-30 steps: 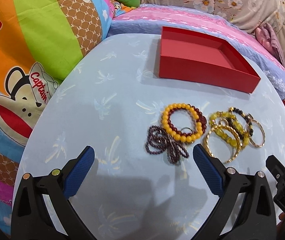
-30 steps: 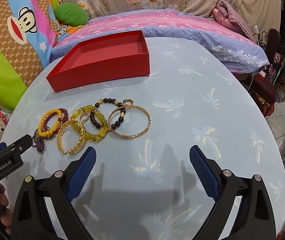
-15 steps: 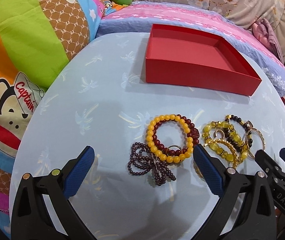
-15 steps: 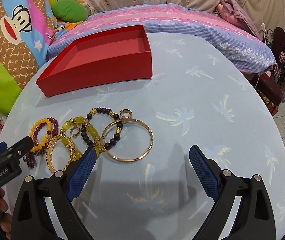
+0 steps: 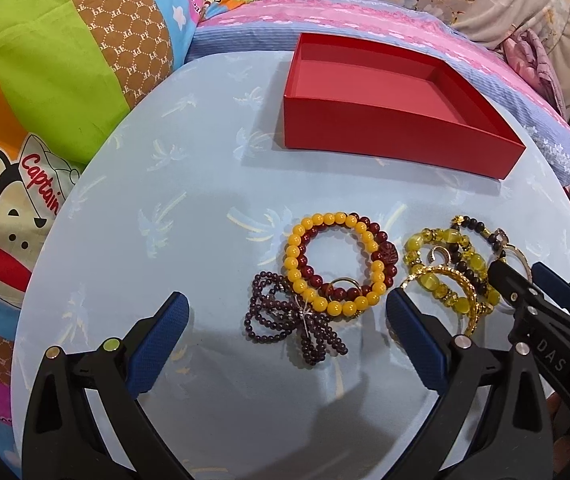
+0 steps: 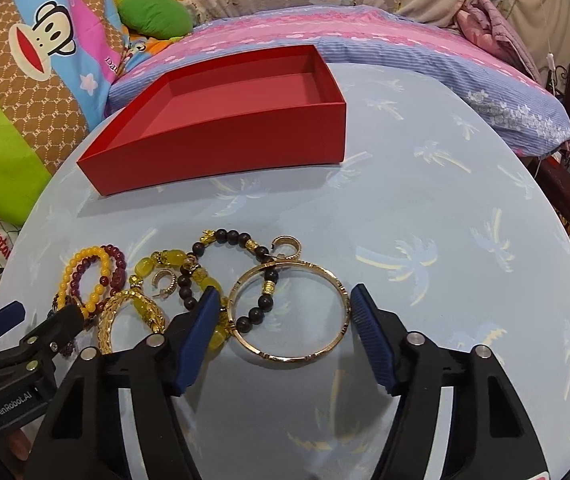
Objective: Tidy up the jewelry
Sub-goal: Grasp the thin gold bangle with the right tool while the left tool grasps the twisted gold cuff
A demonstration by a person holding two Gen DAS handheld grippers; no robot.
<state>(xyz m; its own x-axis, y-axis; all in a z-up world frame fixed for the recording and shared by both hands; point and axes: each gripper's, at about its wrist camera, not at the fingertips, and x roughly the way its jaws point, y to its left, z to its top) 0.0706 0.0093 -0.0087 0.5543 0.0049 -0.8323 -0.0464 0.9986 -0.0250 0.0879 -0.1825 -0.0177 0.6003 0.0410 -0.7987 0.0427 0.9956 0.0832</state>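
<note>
step: grasp gold bangle (image 6: 289, 312) | right tongs (image 6: 285, 312) just been closing, straddling it, not yet clamped | left tongs (image 5: 285, 316) apart, idle | advice: centre pads on rim, avoid dark bead bracelet (image 6: 245, 276)

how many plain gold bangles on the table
2: a smooth gold bangle between the right gripper jaws, and a textured gold bangle left of it, partly hidden.

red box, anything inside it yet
The red box shows only bare pink floor in both views; its near wall hides the front strip of the floor.
</note>
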